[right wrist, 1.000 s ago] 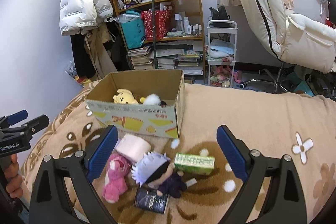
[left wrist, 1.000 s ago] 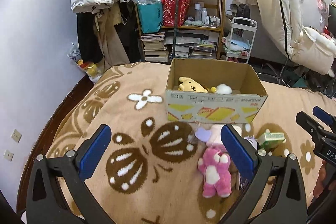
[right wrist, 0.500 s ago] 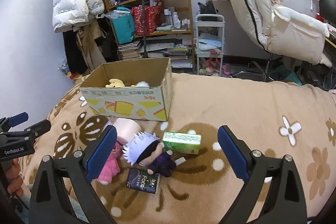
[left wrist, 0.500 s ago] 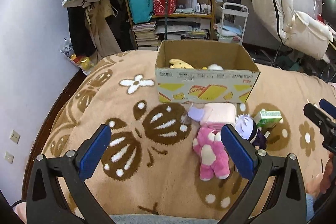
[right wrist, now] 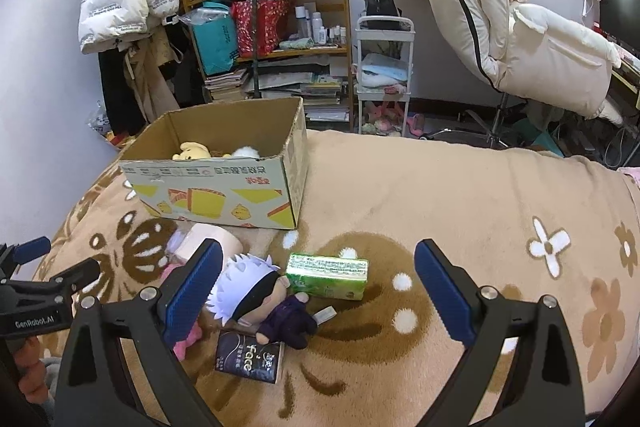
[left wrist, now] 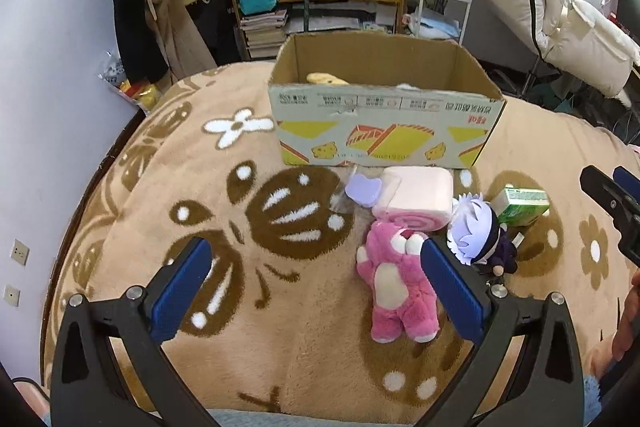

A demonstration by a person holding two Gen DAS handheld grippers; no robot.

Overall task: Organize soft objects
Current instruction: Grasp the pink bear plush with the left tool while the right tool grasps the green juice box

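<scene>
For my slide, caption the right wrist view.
Open right gripper above white-haired doll and green pack, cardboard box beyond.

The right gripper (right wrist: 316, 287) is hovering with its blue pads spread wide over a brown flowered blanket (right wrist: 460, 195). Between the pads, a white-haired doll (right wrist: 256, 297) is lying beside a green packet (right wrist: 327, 275), with a dark packet (right wrist: 249, 357) just below it. A pink plush (right wrist: 185, 341) is peeking out behind the left pad. A cardboard box (right wrist: 224, 195) is sitting toward the blanket's far left edge, holding a yellow plush (right wrist: 192, 151). The left gripper (right wrist: 36, 275) is showing at the left edge.
</scene>
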